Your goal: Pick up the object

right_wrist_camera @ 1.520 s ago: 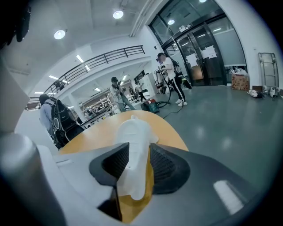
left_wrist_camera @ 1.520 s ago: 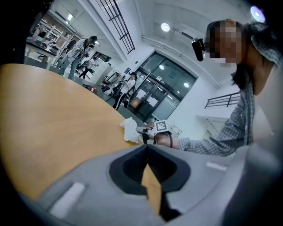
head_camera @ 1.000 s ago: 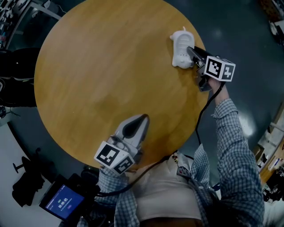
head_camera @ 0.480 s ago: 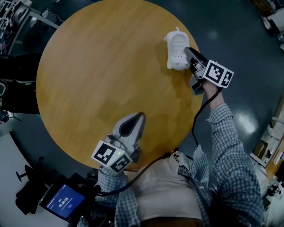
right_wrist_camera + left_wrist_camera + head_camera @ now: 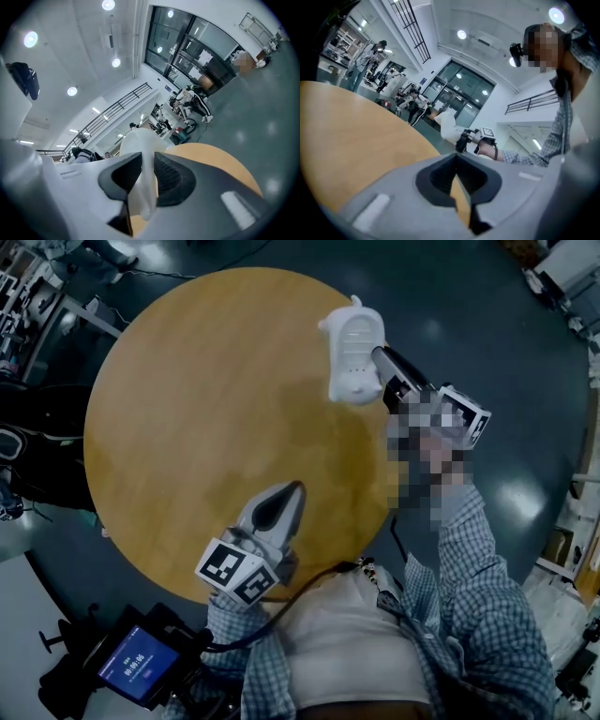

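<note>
A white plastic object (image 5: 354, 357) with a ribbed face hangs above the far right edge of the round wooden table (image 5: 206, 399), lifted clear of the top. My right gripper (image 5: 378, 367) is shut on its near end; in the right gripper view the white object (image 5: 140, 145) fills the gap between the dark pads. My left gripper (image 5: 286, 493) rests low over the near part of the table, jaws drawn together to a point with nothing in them. From the left gripper view, the white object (image 5: 449, 129) and the right gripper (image 5: 461, 140) show beyond the table (image 5: 347, 122).
A device with a lit blue screen (image 5: 136, 667) sits at the lower left, off the table. Dark floor surrounds the table, with dark furniture (image 5: 37, 427) at the left. A cable runs from the right gripper down to the person.
The right gripper has risen with the white object, which has left the tabletop and shifted up and left in the head view. The left gripper has stayed where it was.
</note>
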A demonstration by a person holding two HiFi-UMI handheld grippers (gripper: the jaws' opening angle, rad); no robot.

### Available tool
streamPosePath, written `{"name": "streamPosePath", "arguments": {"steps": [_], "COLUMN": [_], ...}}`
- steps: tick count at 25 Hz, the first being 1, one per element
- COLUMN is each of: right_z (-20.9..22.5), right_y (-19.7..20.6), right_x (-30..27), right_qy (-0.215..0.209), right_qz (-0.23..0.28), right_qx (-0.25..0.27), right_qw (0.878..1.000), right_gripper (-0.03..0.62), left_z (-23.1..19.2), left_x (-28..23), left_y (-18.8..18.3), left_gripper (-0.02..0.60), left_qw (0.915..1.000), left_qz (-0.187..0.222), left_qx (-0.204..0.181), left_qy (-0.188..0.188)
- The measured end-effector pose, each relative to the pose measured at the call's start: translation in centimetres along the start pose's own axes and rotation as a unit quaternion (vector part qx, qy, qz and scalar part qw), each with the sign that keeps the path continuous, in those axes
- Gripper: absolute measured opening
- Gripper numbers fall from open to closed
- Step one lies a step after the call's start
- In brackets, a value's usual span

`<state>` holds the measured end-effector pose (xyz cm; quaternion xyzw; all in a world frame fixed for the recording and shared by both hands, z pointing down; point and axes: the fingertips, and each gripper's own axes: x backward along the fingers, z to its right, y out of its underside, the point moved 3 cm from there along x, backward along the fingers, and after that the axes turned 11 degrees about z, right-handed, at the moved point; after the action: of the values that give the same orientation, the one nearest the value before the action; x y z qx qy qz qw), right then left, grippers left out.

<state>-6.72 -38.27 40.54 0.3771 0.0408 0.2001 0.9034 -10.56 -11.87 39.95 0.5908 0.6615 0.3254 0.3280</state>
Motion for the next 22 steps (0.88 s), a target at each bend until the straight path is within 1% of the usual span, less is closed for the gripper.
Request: {"name": "streamPosePath", "arguments": {"steps": [6, 10, 15, 22], "right_z": [-6.4, -9.2, -10.5, -10.7], "right_y": [-3.3, -3.7, -3.6, -3.6], "right_x": [3.8, 5.4, 6.2, 6.5], "right_qy": [-0.017, -0.031, -0.042, -0.039], "right_qz": [0.048, 0.068, 0.084, 0.088], "right_qx": [0.003, 0.001, 0.005, -0.005], "right_qw": [0.999, 0.997, 0.996, 0.995], "right_gripper": [0.089, 0.089, 0.089, 0.087], "left_z": [3.6, 4.3, 4.2, 4.6], "left_x": [1.8, 2.9, 3.4, 2.9], "left_y": [-0.6, -0.7, -0.6, -0.7], "left_gripper": [0.003, 0.003, 0.003, 0.003], "left_qw": [0.9995, 0.9989, 0.9987, 0.9984], "left_qz": [0.010, 0.017, 0.019, 0.017], "left_qx": [-0.016, -0.025, -0.021, -0.023], "left_qy": [0.026, 0.035, 0.042, 0.048]}}
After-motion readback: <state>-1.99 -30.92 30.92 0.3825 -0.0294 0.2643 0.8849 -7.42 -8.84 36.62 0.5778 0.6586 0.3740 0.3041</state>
